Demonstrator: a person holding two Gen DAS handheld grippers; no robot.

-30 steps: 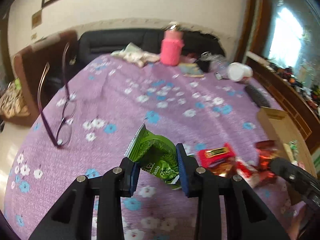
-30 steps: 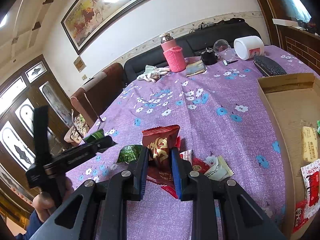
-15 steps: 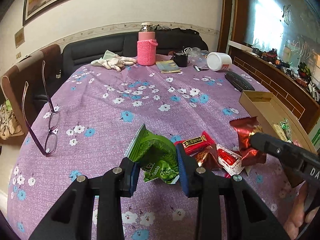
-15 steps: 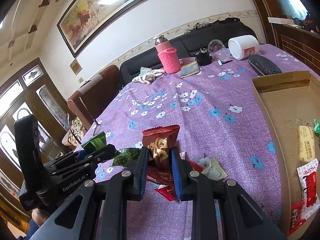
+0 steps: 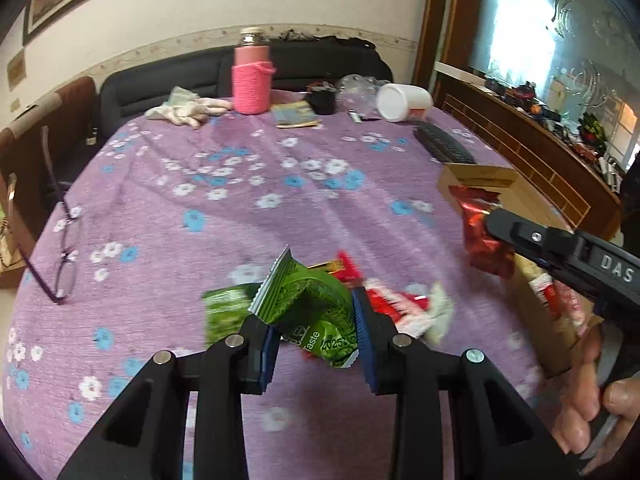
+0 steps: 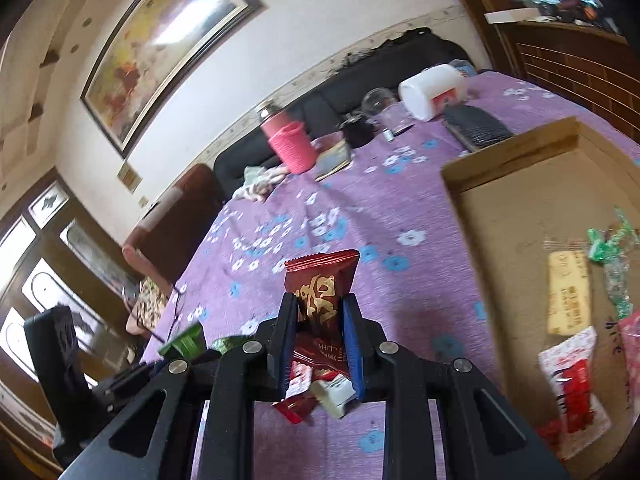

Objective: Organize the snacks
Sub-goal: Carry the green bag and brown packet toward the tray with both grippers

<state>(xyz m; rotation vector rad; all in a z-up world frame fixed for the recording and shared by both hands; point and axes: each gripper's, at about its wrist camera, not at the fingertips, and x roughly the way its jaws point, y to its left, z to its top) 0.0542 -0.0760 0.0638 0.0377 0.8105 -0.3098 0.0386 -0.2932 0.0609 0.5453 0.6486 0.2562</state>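
task looks partway done. the cardboard box (image 6: 516,216) at the right edge of the worktop (image 5: 248,184) already has several snacks lying on its floor: a yellow bar (image 6: 568,292), a red and white packet (image 6: 576,376), some green twisted candy wrappers (image 6: 612,240), more at the far right edge that i can't make out. left to do: a small pile of red and white snacks (image 5: 400,308) sits on the purple flowered cloth, outside the box, plus a second green packet (image 5: 224,312) lying just beside the left hand-held gripper, blurred.

left hand-held gripper (image 5: 314,334): jaws closed down to a narrow gap, pads pressing both sides of a crumpled green snack packet (image 5: 308,300). the packet seems lifted off the cloth, near the pile, not yet at the box.

right hand-held gripper (image 6: 318,344): jaws also narrow, pinching a dark red snack packet (image 6: 320,292) that stands upright between the pads, its top edge sticking up past the fingertips. in the left wrist view this red packet hangs at about the near corner of the box, so it is likely the next one to go in. it is not clearly over the box floor yet.

both packets are held and neither is dropped off. unrelated clutter at the far side: a pink bottle (image 5: 253,76), glasses (image 5: 60,248), a white tub (image 5: 404,102).
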